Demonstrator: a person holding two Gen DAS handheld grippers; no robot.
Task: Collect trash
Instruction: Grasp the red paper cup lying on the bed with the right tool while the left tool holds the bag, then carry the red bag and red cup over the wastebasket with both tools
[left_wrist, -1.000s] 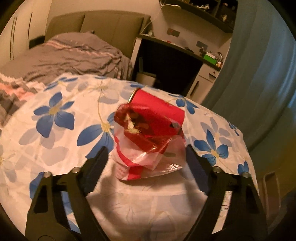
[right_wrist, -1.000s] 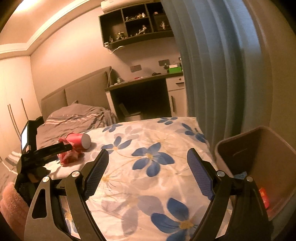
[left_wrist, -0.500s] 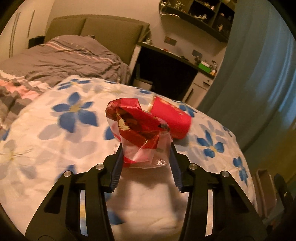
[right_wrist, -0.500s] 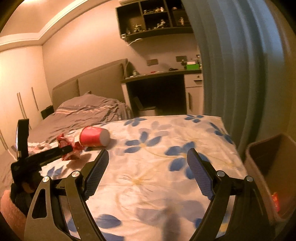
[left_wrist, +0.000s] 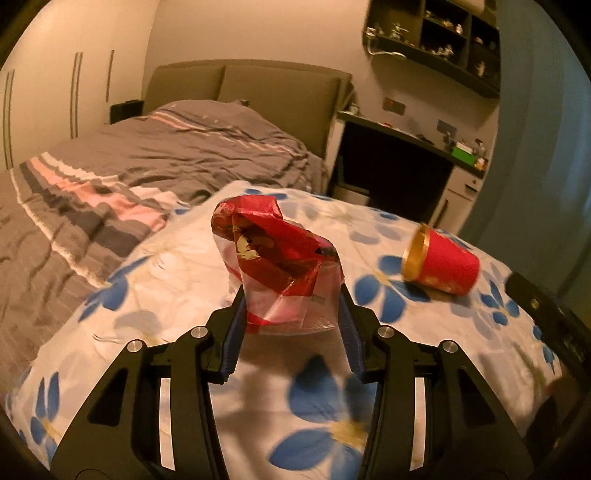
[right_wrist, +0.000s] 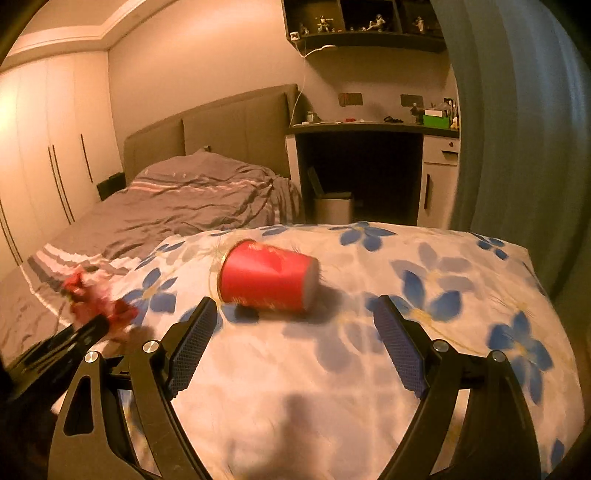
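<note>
My left gripper (left_wrist: 291, 314) is shut on a crumpled red and clear plastic wrapper (left_wrist: 277, 266) and holds it above the flowered cover (left_wrist: 184, 258). A red paper cup (left_wrist: 441, 264) lies on its side to the right of it. In the right wrist view the cup (right_wrist: 267, 277) lies just ahead of my open, empty right gripper (right_wrist: 291, 332), between and beyond its fingertips. The wrapper (right_wrist: 96, 299) in the left gripper shows blurred at the far left there.
The white cover with blue flowers (right_wrist: 406, 295) spreads over a raised surface. A grey-quilted bed (left_wrist: 166, 155) lies behind it. A dark desk (right_wrist: 369, 129) with a small bin (right_wrist: 332, 206) under it stands at the back. A blue curtain (right_wrist: 517, 110) hangs at the right.
The left gripper closed on the wrapper and lifted it away from the cup. The right gripper swung left, nearer the cup; the brown bin at its right left the view.
</note>
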